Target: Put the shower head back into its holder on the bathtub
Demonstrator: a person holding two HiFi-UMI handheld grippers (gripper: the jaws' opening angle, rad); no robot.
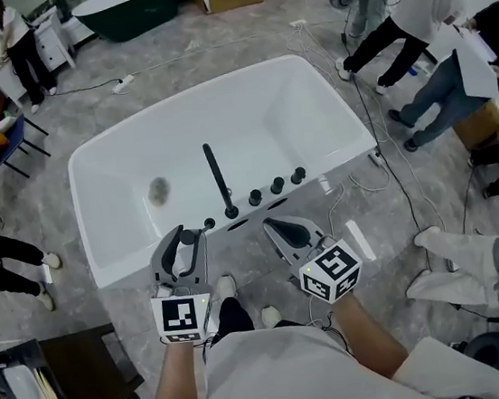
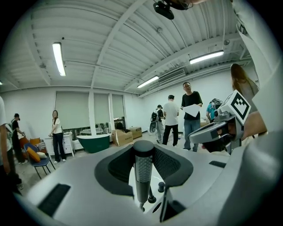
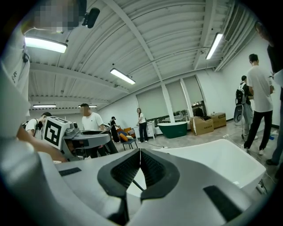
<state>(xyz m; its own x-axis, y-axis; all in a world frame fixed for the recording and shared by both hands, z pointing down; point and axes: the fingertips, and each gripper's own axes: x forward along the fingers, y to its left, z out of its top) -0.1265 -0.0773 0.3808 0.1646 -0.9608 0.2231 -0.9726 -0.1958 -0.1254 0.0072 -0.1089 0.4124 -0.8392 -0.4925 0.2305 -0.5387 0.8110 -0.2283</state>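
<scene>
While the left gripper (image 1: 185, 239) is closed on the handle of the shower head (image 2: 143, 172), holding it straight up and down like a stick, the right gripper (image 1: 276, 227) has its jaws pressed together with nothing in them. Both hang just in front of the near rim of the white bathtub (image 1: 82, 175), one on each side of the black tap (image 1: 218, 178) that rises from that rim. The shower head is just left of the tap and a little nearer to the person. The small black ring (image 1: 209, 224) beside the foot of the tap, on its left, looks like the holder, but it is too small to be sure. If so, it sits just ahead of the left gripper and a bit to its right, much closer to it than to the right gripper. I think the next move is short: carry the handle forward over that ring, keep it upright, and lower it in
</scene>
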